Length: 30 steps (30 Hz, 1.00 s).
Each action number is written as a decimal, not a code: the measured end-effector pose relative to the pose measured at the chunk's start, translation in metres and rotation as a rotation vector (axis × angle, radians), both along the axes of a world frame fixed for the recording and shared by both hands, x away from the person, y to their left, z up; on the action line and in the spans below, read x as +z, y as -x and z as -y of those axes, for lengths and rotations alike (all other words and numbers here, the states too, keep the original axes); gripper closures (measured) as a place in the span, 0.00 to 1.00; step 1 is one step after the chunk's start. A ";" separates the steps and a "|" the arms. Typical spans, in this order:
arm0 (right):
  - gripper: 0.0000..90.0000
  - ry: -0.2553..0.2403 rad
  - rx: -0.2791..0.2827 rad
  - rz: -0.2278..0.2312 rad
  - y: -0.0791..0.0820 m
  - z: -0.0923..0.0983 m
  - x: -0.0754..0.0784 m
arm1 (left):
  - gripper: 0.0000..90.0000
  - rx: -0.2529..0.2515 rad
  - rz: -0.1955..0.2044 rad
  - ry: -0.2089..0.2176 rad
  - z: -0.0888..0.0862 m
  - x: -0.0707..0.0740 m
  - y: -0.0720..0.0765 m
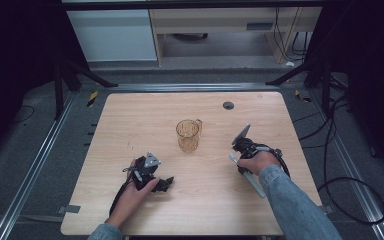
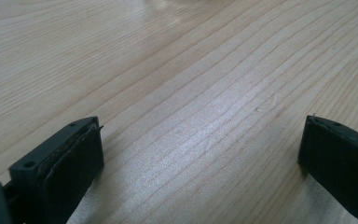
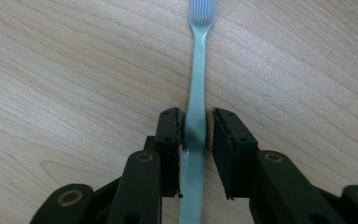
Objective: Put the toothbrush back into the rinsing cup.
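Observation:
A pale green toothbrush (image 3: 199, 70) lies flat on the wooden table (image 1: 130, 125), its bristled head pointing away from my right gripper (image 3: 197, 114). The jaws of that gripper straddle the handle. One pad touches it, and a thin gap shows at the other. From above, the right gripper (image 1: 241, 156) is right of centre, and the toothbrush (image 1: 256, 186) handle runs back under the hand. My left gripper (image 2: 200, 140) is open wide just above bare wood, with nothing between its jaws. In the high view the left gripper (image 1: 164, 184) rests near the front left.
A clear amber cup with a handle (image 1: 188, 135) stands upright in the middle of the table, between the two hands. A dark round grommet (image 1: 228, 105) sits near the far edge. Cables trail on the floor to the right of the table.

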State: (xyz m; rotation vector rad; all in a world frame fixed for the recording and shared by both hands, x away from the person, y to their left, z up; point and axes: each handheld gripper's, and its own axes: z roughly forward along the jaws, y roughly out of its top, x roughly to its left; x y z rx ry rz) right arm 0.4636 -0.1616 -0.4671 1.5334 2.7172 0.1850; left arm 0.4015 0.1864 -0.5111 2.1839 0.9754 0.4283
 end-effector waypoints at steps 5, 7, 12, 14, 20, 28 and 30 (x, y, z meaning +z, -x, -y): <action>0.81 0.003 0.007 0.002 -0.001 0.000 0.000 | 0.00 -0.001 0.000 -0.001 0.000 0.000 0.000; 0.81 0.003 0.001 0.000 -0.001 0.000 0.000 | 0.00 -0.001 0.000 -0.001 0.000 0.000 0.000; 0.83 0.004 -0.003 -0.005 -0.001 0.000 0.000 | 0.00 0.000 0.000 0.000 0.000 0.000 0.000; 0.84 0.005 0.001 -0.003 -0.001 0.001 0.000 | 0.00 -0.001 0.001 -0.001 0.000 0.000 0.000; 0.85 0.004 -0.001 -0.005 -0.001 0.000 0.000 | 0.00 -0.001 0.001 -0.001 0.000 0.000 0.000; 0.87 -0.004 0.007 -0.006 -0.002 0.001 0.000 | 0.00 0.000 0.001 -0.001 0.000 0.000 0.000; 0.87 -0.001 0.007 -0.007 -0.001 0.001 0.000 | 0.00 0.000 0.000 -0.001 0.000 0.000 0.000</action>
